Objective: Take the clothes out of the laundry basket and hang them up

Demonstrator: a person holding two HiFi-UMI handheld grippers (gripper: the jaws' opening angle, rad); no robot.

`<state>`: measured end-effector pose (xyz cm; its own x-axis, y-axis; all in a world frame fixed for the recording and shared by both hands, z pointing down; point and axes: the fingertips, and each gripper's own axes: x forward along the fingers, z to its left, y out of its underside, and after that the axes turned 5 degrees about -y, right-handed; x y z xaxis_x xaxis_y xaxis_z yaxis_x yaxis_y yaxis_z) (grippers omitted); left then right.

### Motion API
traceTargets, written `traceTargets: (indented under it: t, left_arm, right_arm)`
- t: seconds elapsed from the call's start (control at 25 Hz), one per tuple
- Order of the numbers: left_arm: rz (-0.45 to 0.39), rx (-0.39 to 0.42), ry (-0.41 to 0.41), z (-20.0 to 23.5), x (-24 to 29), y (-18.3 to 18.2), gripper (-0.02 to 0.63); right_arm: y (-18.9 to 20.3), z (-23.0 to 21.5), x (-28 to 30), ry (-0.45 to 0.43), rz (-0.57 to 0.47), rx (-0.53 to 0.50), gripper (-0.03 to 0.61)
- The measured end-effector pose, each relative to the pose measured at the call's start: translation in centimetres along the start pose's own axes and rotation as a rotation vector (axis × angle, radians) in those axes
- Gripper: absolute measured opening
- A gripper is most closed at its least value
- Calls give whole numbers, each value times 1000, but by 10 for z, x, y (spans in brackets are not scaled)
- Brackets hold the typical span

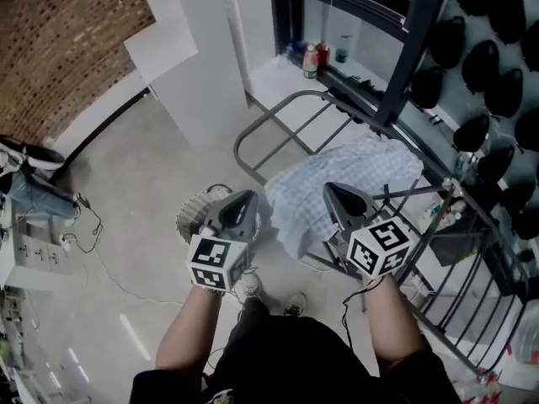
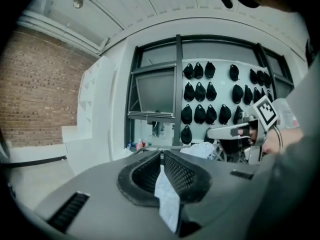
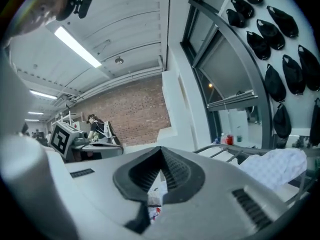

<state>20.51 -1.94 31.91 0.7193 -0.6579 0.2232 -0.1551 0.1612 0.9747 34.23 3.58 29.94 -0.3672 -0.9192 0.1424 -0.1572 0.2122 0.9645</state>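
Forearms stretched forward, side by side. Left tool (image 1: 243,200) and right tool (image 1: 340,197) each pinched tight on cloth (image 1: 375,162), draped over rack (image 1: 307,93).

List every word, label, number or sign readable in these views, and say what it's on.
None can be read.
Bottles on the window ledge: labels too small.
Marker cubes: square patterns only, no letters.
Red marks on the cloth in the right gripper: too blurred.
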Motion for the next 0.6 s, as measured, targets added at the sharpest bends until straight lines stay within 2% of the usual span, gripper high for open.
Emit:
traceTargets:
  t: [0.32,0.6]
  left_arm:
    - [-4,-42,-132,63,-61,17,11]
    - [-15,-75,-209,138,-122,29,11]
  right_arm:
    - [15,68,54,-129,48,-14,6]
    - [24,144,110,-194,79,-28,5]
